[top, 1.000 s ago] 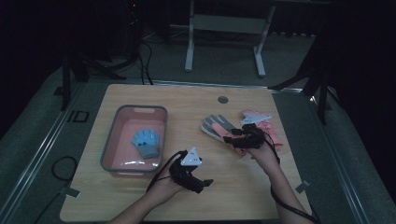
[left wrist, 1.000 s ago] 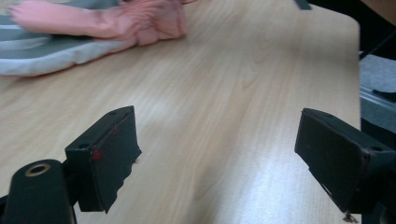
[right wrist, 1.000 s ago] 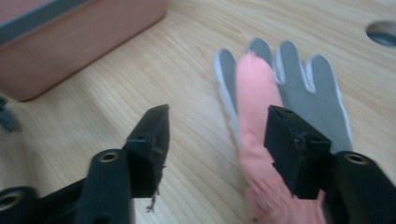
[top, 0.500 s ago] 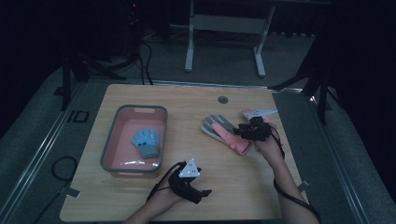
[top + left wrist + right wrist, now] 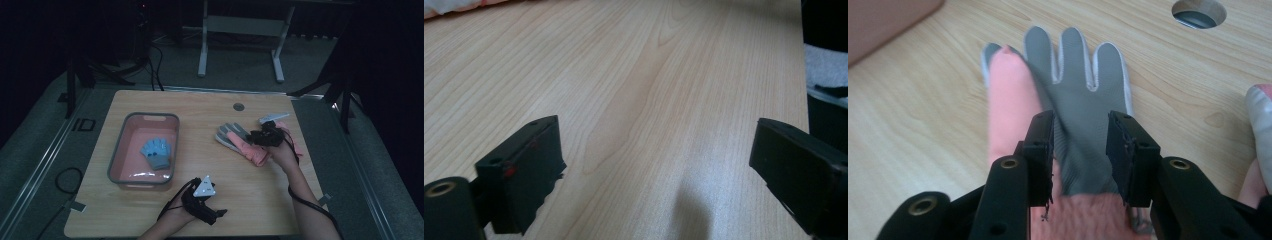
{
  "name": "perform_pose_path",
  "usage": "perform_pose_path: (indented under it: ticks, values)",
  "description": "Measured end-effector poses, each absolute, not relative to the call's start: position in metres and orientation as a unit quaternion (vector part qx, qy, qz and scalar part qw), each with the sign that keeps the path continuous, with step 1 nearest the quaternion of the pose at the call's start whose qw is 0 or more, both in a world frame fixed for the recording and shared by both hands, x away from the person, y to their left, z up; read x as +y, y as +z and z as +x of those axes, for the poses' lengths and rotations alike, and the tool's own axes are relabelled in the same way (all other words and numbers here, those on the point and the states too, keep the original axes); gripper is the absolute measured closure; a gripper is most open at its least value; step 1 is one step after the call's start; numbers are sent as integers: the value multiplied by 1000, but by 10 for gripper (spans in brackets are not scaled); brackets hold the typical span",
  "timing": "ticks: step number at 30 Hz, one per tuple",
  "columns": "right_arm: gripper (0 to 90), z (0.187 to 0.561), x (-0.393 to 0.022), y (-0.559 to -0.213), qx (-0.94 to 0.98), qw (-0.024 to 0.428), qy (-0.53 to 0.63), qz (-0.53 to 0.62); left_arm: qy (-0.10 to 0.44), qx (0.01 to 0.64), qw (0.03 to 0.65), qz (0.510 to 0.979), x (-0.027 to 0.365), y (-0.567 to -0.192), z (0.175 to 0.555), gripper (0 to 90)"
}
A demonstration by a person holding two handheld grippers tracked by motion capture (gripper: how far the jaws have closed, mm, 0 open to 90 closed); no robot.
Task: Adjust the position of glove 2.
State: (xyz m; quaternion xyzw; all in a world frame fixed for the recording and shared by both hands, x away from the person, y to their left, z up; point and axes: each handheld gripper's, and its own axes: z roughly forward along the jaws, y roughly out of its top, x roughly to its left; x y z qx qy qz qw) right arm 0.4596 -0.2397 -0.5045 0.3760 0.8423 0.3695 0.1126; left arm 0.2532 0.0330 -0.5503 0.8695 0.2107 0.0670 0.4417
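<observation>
Jaws of the left gripper [image 5: 659, 165] spread over bare table [image 5: 649, 75]; right gripper [image 5: 1080, 150] has been closing astride the grey glove [image 5: 1078, 85].

The high view looks forward and down over the whole counter [image 5: 210, 107]. Each gripper view skims low and close along it; the right one shares the grey glove [image 5: 1078, 100] with the high view.

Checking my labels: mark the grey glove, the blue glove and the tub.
grey glove [image 5: 1075, 85]: right gripper view, on its palm below the glove's finger parts.
blue glove [image 5: 157, 151]: high view, on its middle.
tub [image 5: 150, 115]: high view, on its far rim.
</observation>
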Motion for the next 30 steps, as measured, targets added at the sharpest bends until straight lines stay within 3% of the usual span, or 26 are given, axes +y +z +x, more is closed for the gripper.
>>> perform_pose_path:
  ticks: [7,18,30]
  values:
    - [645,473,-227,-527,869,131,318,357,66,218,452,862,36,-551,254,25]
    - [857,462,-218,-530,860,153,311,374,60,222,464,856,38,-554,255,25]
    - [875,405,-212,-480,743,157,407,508,72,217,458,859,38,-555,252,26]
